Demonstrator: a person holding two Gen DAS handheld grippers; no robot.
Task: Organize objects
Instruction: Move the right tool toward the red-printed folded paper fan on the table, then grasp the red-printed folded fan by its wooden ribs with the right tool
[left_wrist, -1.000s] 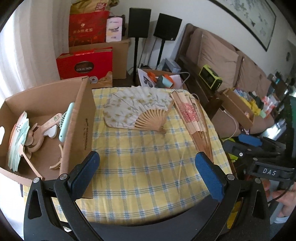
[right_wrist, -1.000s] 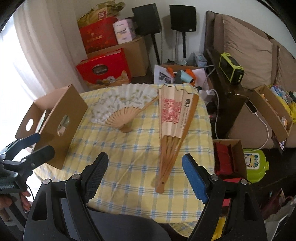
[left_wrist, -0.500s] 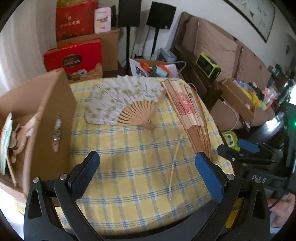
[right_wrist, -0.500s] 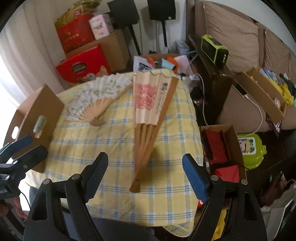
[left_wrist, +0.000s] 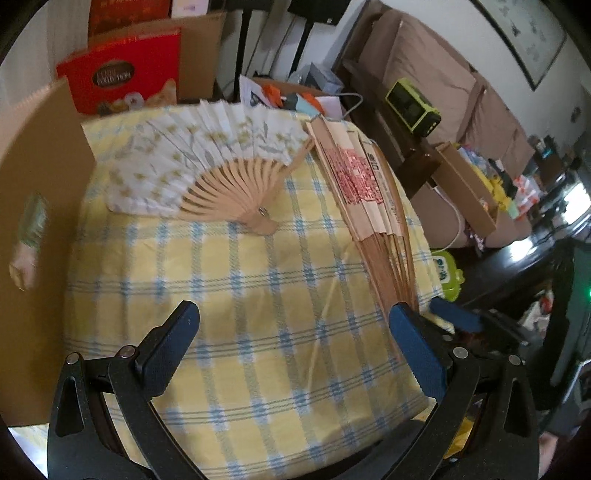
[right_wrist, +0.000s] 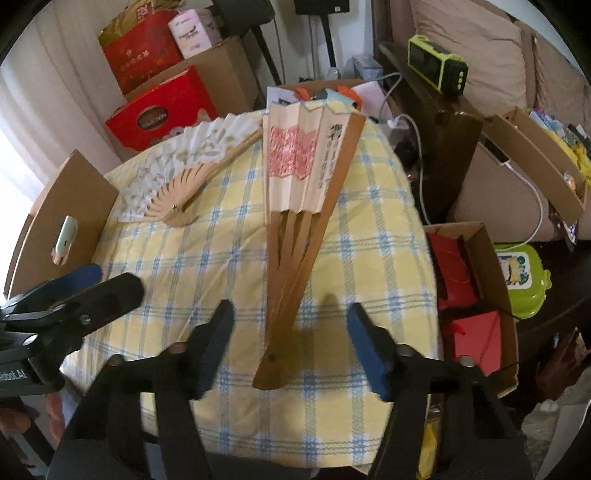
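Note:
A white floral folding fan (left_wrist: 207, 162) lies spread open at the far side of the yellow checked tablecloth (left_wrist: 258, 295); it also shows in the right wrist view (right_wrist: 192, 166). A larger brown fan with red print (left_wrist: 364, 188) lies half folded along the right side (right_wrist: 299, 192). A cardboard box (left_wrist: 33, 221) stands at the table's left (right_wrist: 62, 206). My left gripper (left_wrist: 291, 328) is open and empty over the near table. My right gripper (right_wrist: 291, 321) is open, straddling the brown fan's handle end without touching it.
Red gift boxes (right_wrist: 159, 110) and cardboard cartons stand behind the table. A sofa with a green device (right_wrist: 437, 68) is at the right. An open box of red items (right_wrist: 469, 291) sits on the floor by the table's right edge. A thin stick (left_wrist: 327, 314) lies on the cloth.
Both grippers moved forward and down toward the table. The right gripper came over the brown fan's handle. The left view swung right, so the box's inside is out of sight.

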